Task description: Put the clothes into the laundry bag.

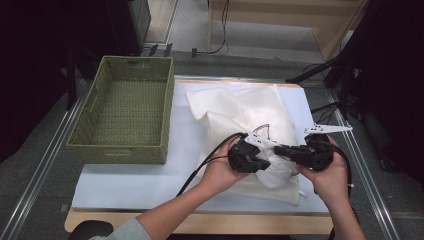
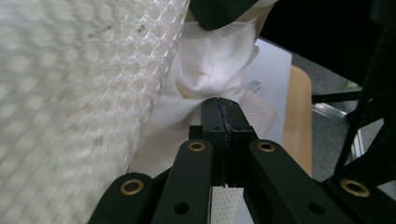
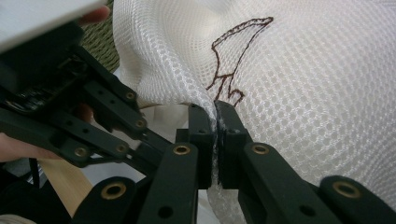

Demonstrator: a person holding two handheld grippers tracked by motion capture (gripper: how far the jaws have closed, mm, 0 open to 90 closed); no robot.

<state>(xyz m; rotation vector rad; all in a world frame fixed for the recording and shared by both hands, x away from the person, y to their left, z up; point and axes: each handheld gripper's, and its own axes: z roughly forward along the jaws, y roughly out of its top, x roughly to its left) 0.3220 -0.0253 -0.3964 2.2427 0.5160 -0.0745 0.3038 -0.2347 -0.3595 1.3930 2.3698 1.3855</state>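
Green woven rectangular basket [image 1: 122, 112] at left of pale blue table mat [image 1: 130, 182], empty, open top facing up; likely the drop-off for the laundry. White honeycomb-mesh laundry bag [image 1: 250, 117] lying mid-mat just right of basket, white cloth inside showing at the mouth [image 2: 210, 70]. Left gripper [image 1: 257, 152] clenched on a fold of white fabric at the bag's near edge; in left gripper view jaws meet with thin cloth pinched between. Right gripper [image 1: 282, 150] clamped on the mesh beside the dark embroidered outline [image 3: 233, 60]; mesh strand visibly trapped between jaws in right gripper view. Both grips close together, tips facing each other; probably bunching the bag's mouth or lifting it as one bundle toward the basket.
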